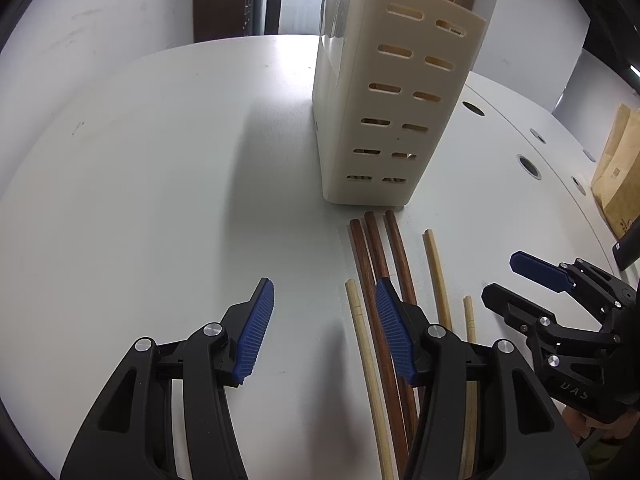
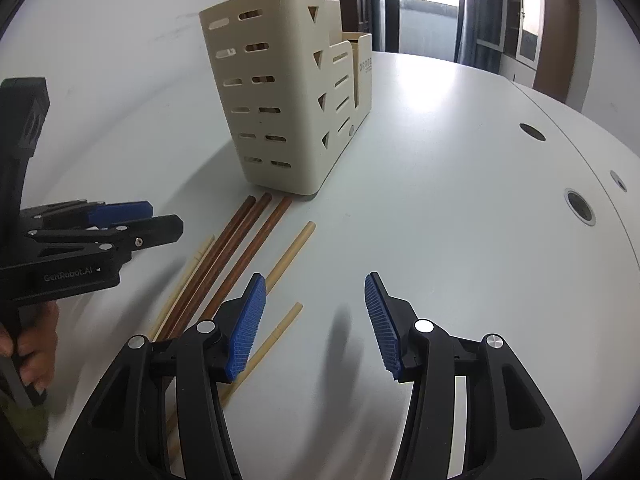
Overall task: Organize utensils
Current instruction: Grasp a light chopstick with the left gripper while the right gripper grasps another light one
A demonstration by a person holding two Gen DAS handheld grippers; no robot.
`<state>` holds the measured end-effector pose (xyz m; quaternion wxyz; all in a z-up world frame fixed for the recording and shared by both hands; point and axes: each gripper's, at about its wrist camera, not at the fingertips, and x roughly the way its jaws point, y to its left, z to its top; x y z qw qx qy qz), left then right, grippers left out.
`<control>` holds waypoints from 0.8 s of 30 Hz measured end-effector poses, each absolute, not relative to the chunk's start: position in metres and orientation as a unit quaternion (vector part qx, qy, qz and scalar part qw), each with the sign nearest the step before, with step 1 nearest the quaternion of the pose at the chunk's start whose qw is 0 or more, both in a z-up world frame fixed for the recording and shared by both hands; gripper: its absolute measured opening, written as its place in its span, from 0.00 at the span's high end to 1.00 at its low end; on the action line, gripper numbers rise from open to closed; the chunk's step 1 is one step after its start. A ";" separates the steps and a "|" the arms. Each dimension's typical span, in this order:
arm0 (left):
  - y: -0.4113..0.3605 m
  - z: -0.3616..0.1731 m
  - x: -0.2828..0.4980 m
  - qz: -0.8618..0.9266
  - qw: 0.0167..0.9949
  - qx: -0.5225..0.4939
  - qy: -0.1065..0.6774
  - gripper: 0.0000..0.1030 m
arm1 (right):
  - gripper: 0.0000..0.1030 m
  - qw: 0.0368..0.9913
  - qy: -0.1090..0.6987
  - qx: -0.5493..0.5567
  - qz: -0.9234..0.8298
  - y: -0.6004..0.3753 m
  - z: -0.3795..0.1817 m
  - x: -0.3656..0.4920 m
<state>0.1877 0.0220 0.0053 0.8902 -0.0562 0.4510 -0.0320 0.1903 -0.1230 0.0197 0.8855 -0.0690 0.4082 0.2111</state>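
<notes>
A cream slotted utensil holder [image 1: 384, 96] stands on the white table [image 1: 160, 160], with several chopsticks standing in it; it also shows in the right wrist view [image 2: 288, 92]. Three dark brown chopsticks [image 1: 376, 264] and three pale bamboo chopsticks [image 1: 436, 272] lie side by side on the table in front of it; they also show in the right wrist view, brown ones [image 2: 240, 236] and pale ones [image 2: 292, 248]. My left gripper [image 1: 324, 316] is open and empty, its right finger over the brown chopsticks. My right gripper [image 2: 316, 316] is open and empty, just right of the chopsticks.
Round cable holes [image 2: 578, 206] sit in the table to the right. A cardboard box [image 1: 620, 168] stands off the table's right edge. Doors and a window are at the back. The right gripper [image 1: 520, 280] shows in the left wrist view, and the left gripper [image 2: 120, 220] in the right wrist view.
</notes>
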 end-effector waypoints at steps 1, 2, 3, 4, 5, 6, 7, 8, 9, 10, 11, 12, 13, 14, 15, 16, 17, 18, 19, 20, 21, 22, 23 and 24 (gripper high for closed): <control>0.022 0.004 0.189 -0.032 0.889 -0.057 0.453 0.49 | 0.50 0.883 0.413 -0.067 0.214 -0.123 0.018 0.191; 0.023 0.002 0.189 -0.032 0.888 -0.058 0.455 0.49 | 0.50 0.882 0.416 -0.063 0.213 -0.123 0.016 0.192; 0.023 0.001 0.190 -0.032 0.887 -0.058 0.457 0.49 | 0.50 0.880 0.421 -0.061 0.212 -0.124 0.015 0.193; 0.023 -0.001 0.191 -0.031 0.886 -0.058 0.459 0.49 | 0.50 0.878 0.424 -0.061 0.213 -0.123 0.013 0.194; 0.022 -0.001 0.191 -0.031 0.886 -0.057 0.460 0.50 | 0.50 0.878 0.425 -0.060 0.212 -0.123 0.012 0.194; 0.021 -0.002 0.192 -0.031 0.885 -0.056 0.461 0.50 | 0.50 0.877 0.426 -0.062 0.212 -0.122 0.012 0.194; 0.021 -0.003 0.192 -0.031 0.885 -0.055 0.462 0.50 | 0.50 0.876 0.427 -0.064 0.213 -0.120 0.011 0.193; 0.020 -0.005 0.193 -0.031 0.884 -0.053 0.464 0.51 | 0.50 0.876 0.428 -0.067 0.213 -0.119 0.010 0.192; 0.019 -0.006 0.193 -0.031 0.883 -0.052 0.465 0.51 | 0.50 0.875 0.429 -0.069 0.212 -0.117 0.009 0.192; 0.019 -0.007 0.194 -0.030 0.883 -0.051 0.467 0.51 | 0.50 0.874 0.431 -0.071 0.212 -0.116 0.008 0.191; 0.019 -0.008 0.195 -0.030 0.882 -0.050 0.468 0.52 | 0.50 0.873 0.433 -0.072 0.211 -0.115 0.007 0.191; 0.018 -0.009 0.196 -0.030 0.882 -0.049 0.469 0.52 | 0.50 0.873 0.435 -0.073 0.210 -0.114 0.005 0.191; 0.017 -0.010 0.196 -0.029 0.881 -0.048 0.469 0.53 | 0.50 0.872 0.436 -0.073 0.209 -0.114 0.005 0.191; 0.017 -0.011 0.197 -0.029 0.881 -0.047 0.470 0.53 | 0.50 0.873 0.437 -0.070 0.207 -0.114 0.004 0.191; 0.016 -0.012 0.198 -0.029 0.881 -0.047 0.471 0.53 | 0.52 0.873 0.438 -0.069 0.204 -0.114 0.004 0.192; 0.016 -0.013 0.198 -0.028 0.880 -0.046 0.472 0.53 | 0.53 0.872 0.439 -0.071 0.205 -0.113 0.003 0.191; 0.015 -0.014 0.199 -0.029 0.880 -0.045 0.473 0.53 | 0.54 0.871 0.441 -0.072 0.206 -0.112 0.002 0.192; 0.015 -0.016 0.199 -0.030 0.879 -0.045 0.474 0.53 | 0.54 0.870 0.442 -0.072 0.206 -0.111 0.001 0.192; 0.014 -0.016 0.200 -0.030 0.879 -0.044 0.475 0.53 | 0.55 0.870 0.441 -0.074 0.205 -0.110 0.001 0.191; 0.013 -0.017 0.200 -0.030 0.878 -0.043 0.475 0.53 | 0.55 0.871 0.441 -0.075 0.204 -0.110 0.001 0.191; 0.013 -0.018 0.200 -0.029 0.879 -0.041 0.475 0.53 | 0.56 0.871 0.440 -0.077 0.203 -0.109 0.001 0.191; 0.012 -0.018 0.201 -0.029 0.879 -0.039 0.475 0.53 | 0.56 0.872 0.440 -0.078 0.201 -0.109 0.001 0.191; 0.012 -0.018 0.200 -0.029 0.879 -0.039 0.475 0.53 | 0.56 0.872 0.439 -0.081 0.200 -0.108 0.000 0.190; 0.011 -0.018 0.202 -0.029 0.879 -0.038 0.475 0.53 | 0.57 0.873 0.438 -0.084 0.199 -0.107 0.000 0.189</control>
